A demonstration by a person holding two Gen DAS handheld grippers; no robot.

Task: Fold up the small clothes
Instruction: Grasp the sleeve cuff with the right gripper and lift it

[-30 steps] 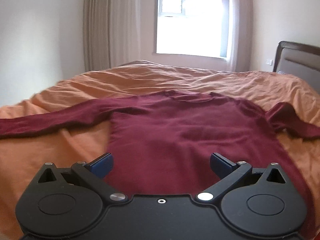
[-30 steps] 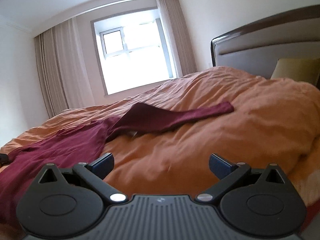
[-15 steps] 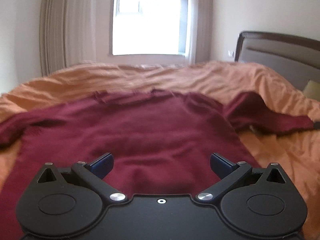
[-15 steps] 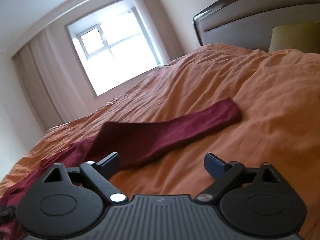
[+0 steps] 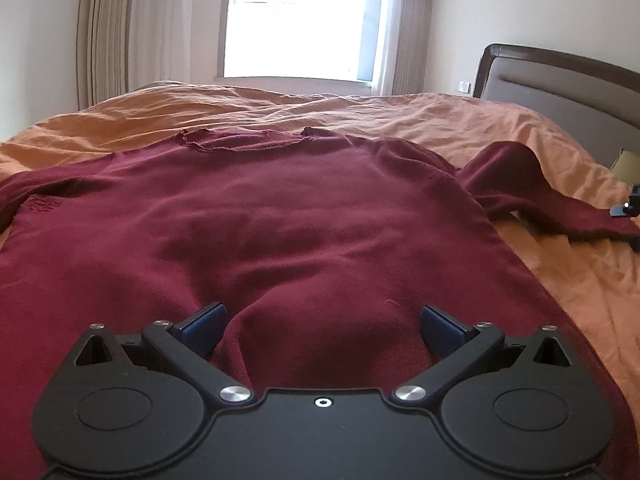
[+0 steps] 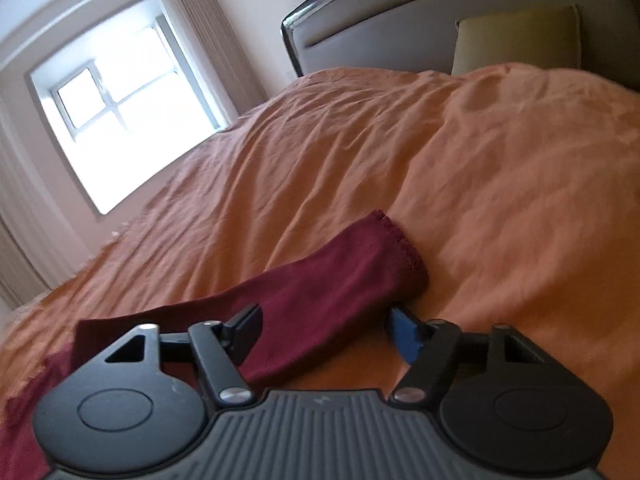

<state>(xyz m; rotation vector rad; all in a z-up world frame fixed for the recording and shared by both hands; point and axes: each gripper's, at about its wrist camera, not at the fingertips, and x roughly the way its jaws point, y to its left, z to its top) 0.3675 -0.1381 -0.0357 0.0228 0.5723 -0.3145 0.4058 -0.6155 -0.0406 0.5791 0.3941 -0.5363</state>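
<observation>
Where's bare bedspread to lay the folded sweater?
Free: orange bedspread between the sweater collar and window; also the stretch between the sleeve cuff and pillow. Crowded: sweater body under the left claw, sleeve inside the right claw.

Low wrist views; shared sweater (image 5: 280, 216) sleeve (image 6: 336, 280)

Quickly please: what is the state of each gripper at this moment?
Left gripper: open, holding nothing, over the sweater body.
Right gripper: open, holding nothing, jaws on either side of the sleeve.
</observation>
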